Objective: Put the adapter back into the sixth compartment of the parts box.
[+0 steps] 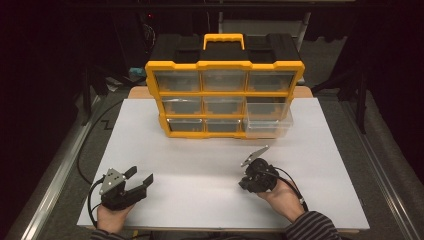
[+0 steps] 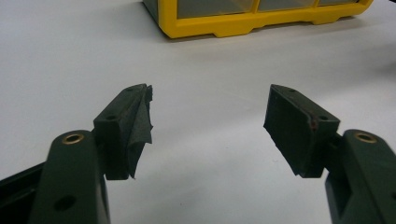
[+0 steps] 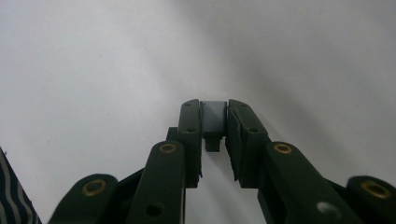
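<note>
Holding a small grey block (image 3: 215, 116) clamped in the right gripper (image 1: 250, 176), short of the organizer (image 1: 225, 95) and nearest its pulled-out lower-right drawer (image 1: 267, 121), straight ahead over the tabletop (image 1: 200, 165); left gripper (image 1: 137, 179) farther, spread apart, empty.

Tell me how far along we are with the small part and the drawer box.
Done: the bottom-right drawer of the yellow drawer box is pulled out, and the right gripper is shut on a small grey block above the white table. In hand: that block. Left, probably: dropping the block in the drawer and closing it. The left gripper rests open, holding nothing.
</note>
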Available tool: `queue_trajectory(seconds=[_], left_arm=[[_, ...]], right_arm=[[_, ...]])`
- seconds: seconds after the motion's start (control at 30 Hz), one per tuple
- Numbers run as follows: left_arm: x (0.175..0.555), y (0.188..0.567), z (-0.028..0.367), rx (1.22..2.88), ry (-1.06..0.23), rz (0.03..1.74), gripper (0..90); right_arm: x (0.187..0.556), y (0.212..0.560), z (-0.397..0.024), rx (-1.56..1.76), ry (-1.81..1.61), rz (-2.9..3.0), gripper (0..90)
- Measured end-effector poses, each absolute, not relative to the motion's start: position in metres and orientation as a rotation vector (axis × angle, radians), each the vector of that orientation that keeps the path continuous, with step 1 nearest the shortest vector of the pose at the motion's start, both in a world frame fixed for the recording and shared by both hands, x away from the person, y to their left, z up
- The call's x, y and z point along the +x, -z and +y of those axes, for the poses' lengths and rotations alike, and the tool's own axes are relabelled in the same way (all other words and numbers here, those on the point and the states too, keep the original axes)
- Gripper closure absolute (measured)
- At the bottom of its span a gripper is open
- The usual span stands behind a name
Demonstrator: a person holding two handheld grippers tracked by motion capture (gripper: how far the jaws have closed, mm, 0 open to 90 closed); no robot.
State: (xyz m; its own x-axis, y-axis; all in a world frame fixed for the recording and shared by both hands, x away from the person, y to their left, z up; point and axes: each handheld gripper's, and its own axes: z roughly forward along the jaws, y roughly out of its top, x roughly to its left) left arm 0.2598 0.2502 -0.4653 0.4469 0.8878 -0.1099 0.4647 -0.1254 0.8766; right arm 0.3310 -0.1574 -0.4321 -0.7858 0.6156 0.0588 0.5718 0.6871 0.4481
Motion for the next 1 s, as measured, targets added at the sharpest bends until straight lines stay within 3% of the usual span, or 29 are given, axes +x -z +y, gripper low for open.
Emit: queue_trajectory(seconds=[1.0], left_arm=[[0.261,0.466,0.249,1.759,-0.562,1.169,32.3]], right_arm=[[0.303,0.414,-0.222,1.120,-0.937,2.599,77.0]])
